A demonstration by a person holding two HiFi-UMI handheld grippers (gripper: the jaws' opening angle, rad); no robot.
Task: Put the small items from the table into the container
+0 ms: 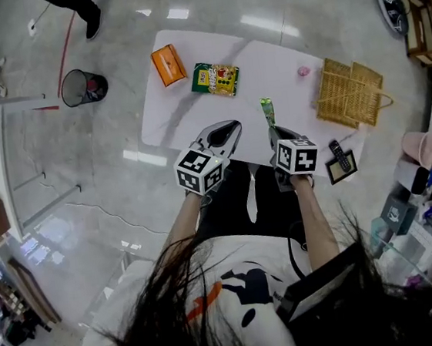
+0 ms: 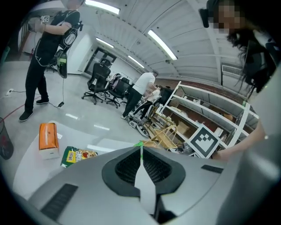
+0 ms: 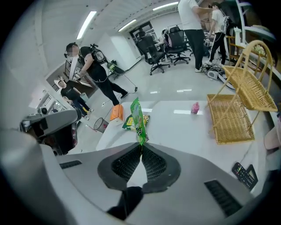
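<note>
On the white table we count one orange tissue box, one snack packet and one pink item. Our left gripper has its jaws together, perhaps pinching a green sliver. The right gripper clamps one green sachet, long axis upright. The single wicker basket lies ahead-right, nearer this hand.

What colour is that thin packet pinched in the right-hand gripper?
Bright green. The packet shows best in the right gripper view.
</note>
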